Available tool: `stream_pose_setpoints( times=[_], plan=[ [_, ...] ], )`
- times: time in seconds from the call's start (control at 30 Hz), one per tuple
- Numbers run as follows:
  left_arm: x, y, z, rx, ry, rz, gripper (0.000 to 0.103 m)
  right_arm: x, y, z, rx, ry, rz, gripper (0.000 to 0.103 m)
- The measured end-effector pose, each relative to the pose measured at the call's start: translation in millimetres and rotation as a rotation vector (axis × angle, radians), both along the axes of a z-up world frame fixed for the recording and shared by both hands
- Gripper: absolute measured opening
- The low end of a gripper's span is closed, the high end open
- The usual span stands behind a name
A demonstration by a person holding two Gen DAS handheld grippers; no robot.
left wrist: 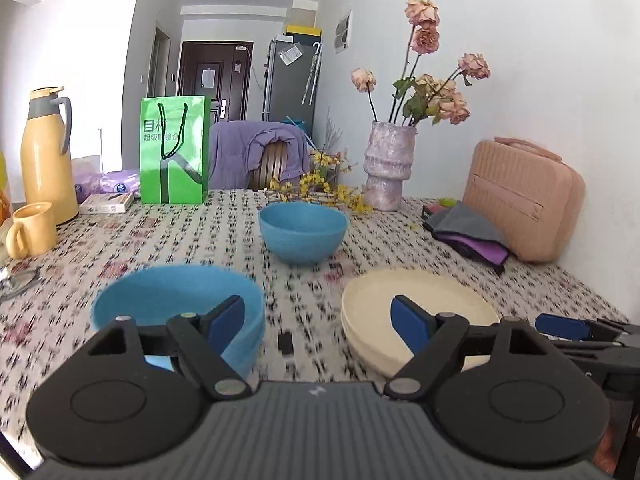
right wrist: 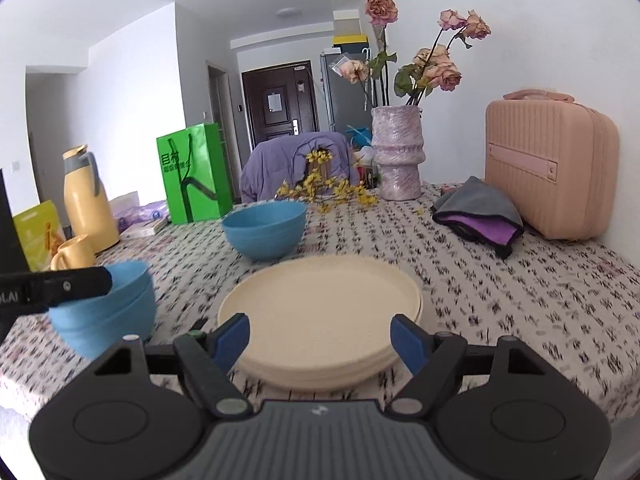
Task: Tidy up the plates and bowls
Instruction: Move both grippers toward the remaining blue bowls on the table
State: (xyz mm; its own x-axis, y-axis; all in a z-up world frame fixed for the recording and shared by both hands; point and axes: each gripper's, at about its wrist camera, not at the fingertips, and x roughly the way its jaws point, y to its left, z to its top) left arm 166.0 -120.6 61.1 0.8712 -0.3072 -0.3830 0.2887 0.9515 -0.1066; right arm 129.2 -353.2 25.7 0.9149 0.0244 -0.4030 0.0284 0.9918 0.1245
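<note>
Cream plates — between open right gripper

Bare tablecloth right of plate stack, narrow gap toward near bowls, far bowl behind

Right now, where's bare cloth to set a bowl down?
Free: the cloth right of the cream plates, up to the folded cloths, and the strip between the plates and near blue bowls. Crowded: the far left around the thermos and mug.
</note>
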Motion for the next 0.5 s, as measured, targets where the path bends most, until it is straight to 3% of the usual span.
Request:
stream_pose_setpoints(
  times=[0.2,0.5],
  plan=[
    [50.0,-10.8,7.9,0.012,0.014,-0.02,0.082,47.4,-8.9,8.6,0.0,0.01,0.004,0.077],
    [173.4,0.9,30.8,-0.04,0.177,-0.07,0.081,168.1,-40.9,35.9,0.18,0.134,0.095,0.076]
  ],
)
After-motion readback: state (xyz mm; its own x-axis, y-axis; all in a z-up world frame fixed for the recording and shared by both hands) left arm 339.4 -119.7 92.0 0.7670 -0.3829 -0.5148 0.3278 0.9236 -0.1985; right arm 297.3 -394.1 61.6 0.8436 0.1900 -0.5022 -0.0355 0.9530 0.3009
